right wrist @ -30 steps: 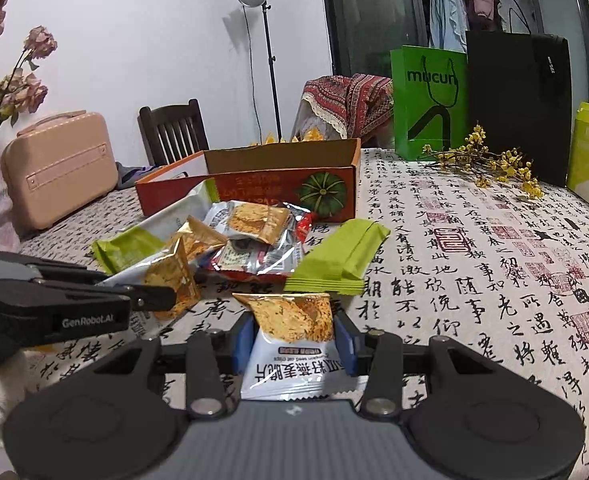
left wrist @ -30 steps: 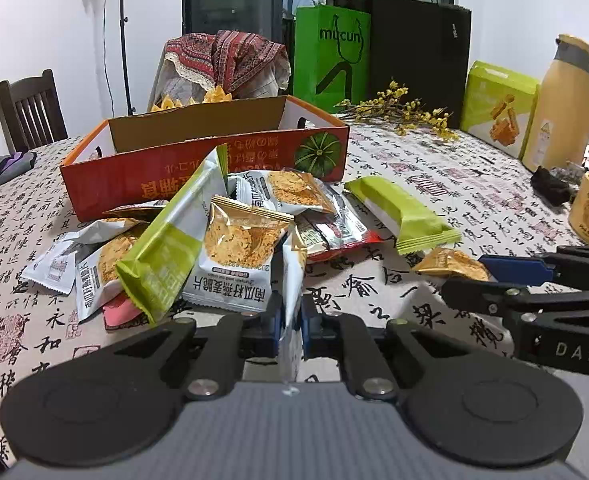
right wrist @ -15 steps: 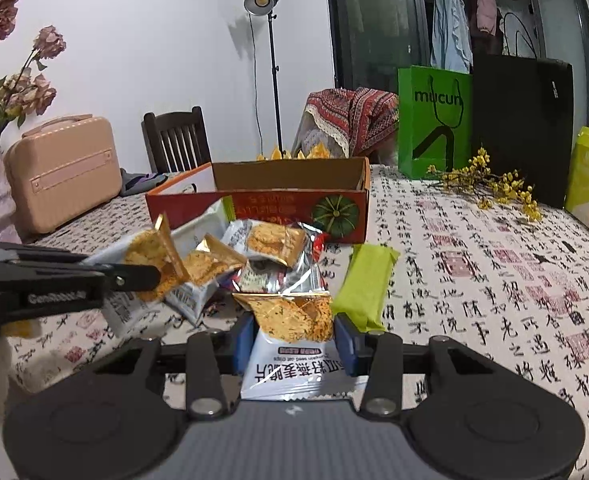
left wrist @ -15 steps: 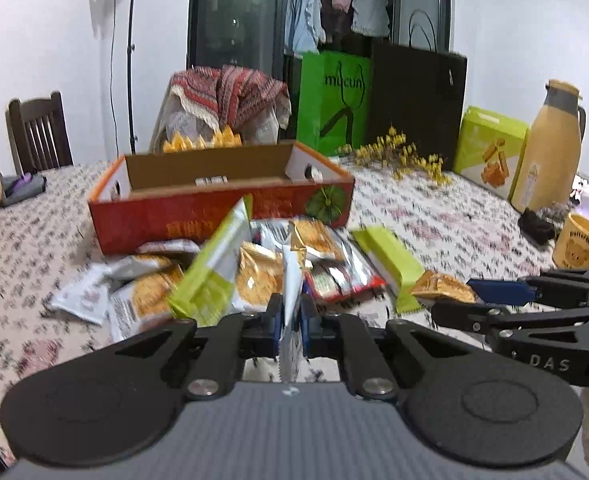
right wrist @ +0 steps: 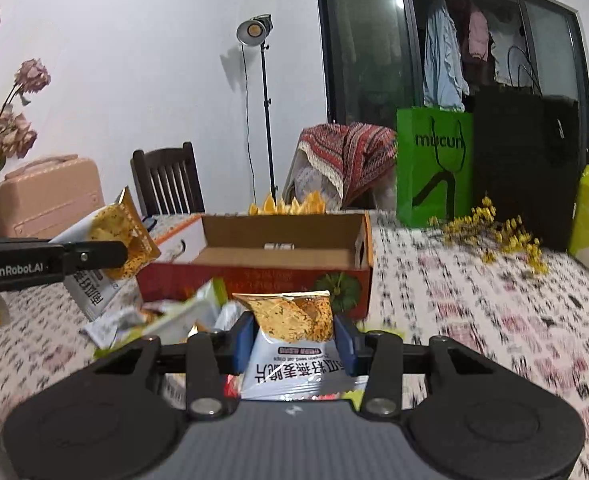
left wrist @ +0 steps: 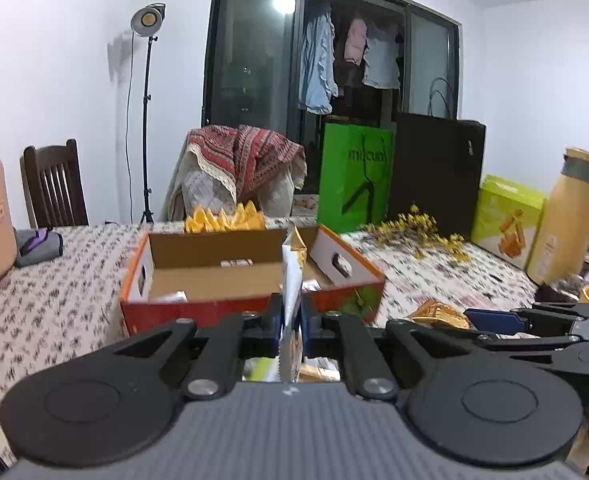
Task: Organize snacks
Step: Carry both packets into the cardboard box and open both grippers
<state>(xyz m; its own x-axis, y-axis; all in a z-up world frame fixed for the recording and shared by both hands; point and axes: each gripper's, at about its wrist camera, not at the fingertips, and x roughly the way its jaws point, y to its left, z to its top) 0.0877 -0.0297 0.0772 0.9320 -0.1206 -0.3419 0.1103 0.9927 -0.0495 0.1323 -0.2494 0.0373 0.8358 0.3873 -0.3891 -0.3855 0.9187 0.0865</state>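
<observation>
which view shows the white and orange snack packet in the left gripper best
The right wrist view: the white and orange snack packet shows its printed face. The left wrist view sees the packet only edge-on, pinched in the left gripper.

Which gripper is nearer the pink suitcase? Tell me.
Left. The left gripper is on the side of the pink suitcase, in front of it; the right gripper is farther off to the right.

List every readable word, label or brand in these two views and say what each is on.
"mucun": green paper bag, legible in both views.
"GenRobot.AI": side of the left gripper.
Chinese characters plus a small red label: snack packet in the right gripper; upside down, not reliably readable.
Tablecloth calligraphy: blurred.
Orange box and yellow-green carton: no legible text.
</observation>
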